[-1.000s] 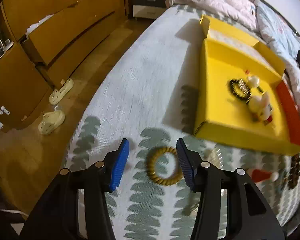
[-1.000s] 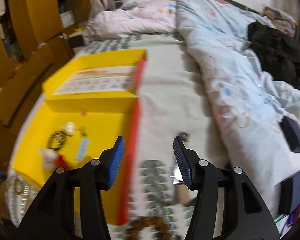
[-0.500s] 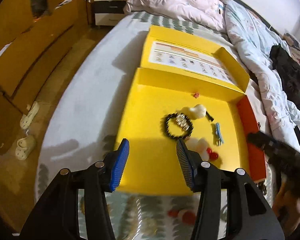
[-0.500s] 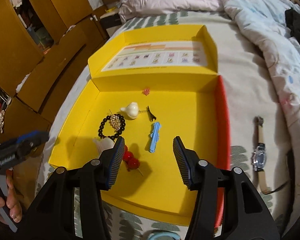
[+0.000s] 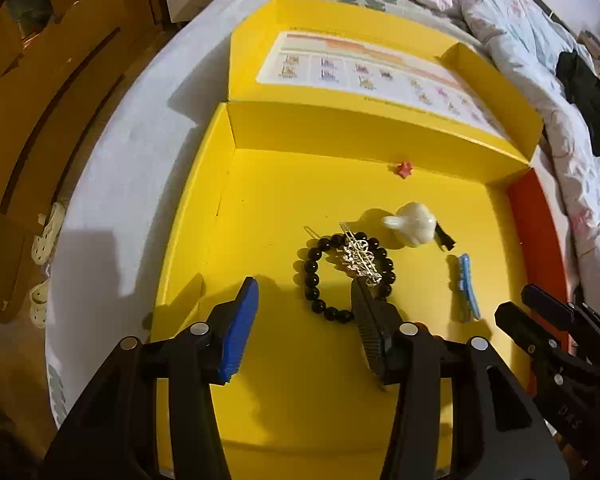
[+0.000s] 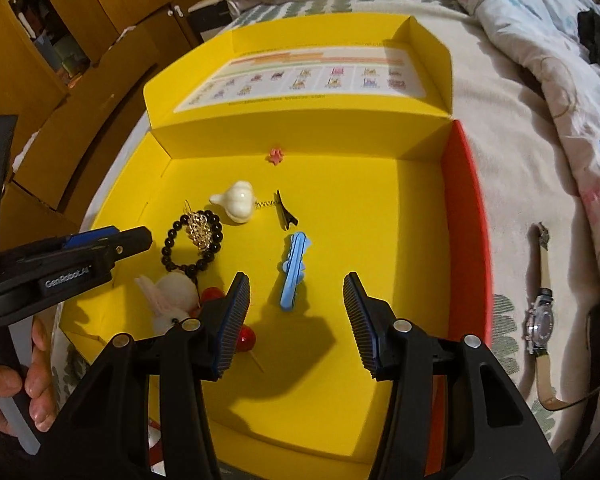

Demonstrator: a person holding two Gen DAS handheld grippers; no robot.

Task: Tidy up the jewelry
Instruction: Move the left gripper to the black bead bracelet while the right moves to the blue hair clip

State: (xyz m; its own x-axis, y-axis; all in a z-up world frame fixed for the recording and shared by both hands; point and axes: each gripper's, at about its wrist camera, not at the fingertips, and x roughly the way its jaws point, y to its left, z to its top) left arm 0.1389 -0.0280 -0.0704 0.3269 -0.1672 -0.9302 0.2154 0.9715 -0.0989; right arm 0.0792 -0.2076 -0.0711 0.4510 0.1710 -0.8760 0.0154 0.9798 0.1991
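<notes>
An open yellow box (image 5: 268,380) lies on the bed and holds several pieces. My left gripper (image 5: 303,282) hangs open over its floor, beside a black bead bracelet (image 5: 311,280) with a silver hairpin (image 5: 358,258) across it. Behind these sit a white shell clip (image 5: 414,222) and a blue hair clip (image 5: 466,284). My right gripper (image 6: 296,278) is open too, just above the near end of the blue hair clip (image 6: 294,264), with nothing pressed between its pads. A white plush clip (image 6: 172,296) and red beads (image 6: 245,338) lie at its left finger.
A wristwatch (image 6: 540,320) lies on the bedspread right of the box's red wall (image 6: 466,216). A small pink star (image 6: 276,156) rests by the back wall. The lid (image 5: 340,64) stands open behind. A hand (image 6: 20,392) grips the left tool; slippers (image 5: 46,236) sit on the floor.
Both grippers swung from the bedspread to over the yellow box and came closer to it. The tan bead ring that lay between the left fingers is out of view.
</notes>
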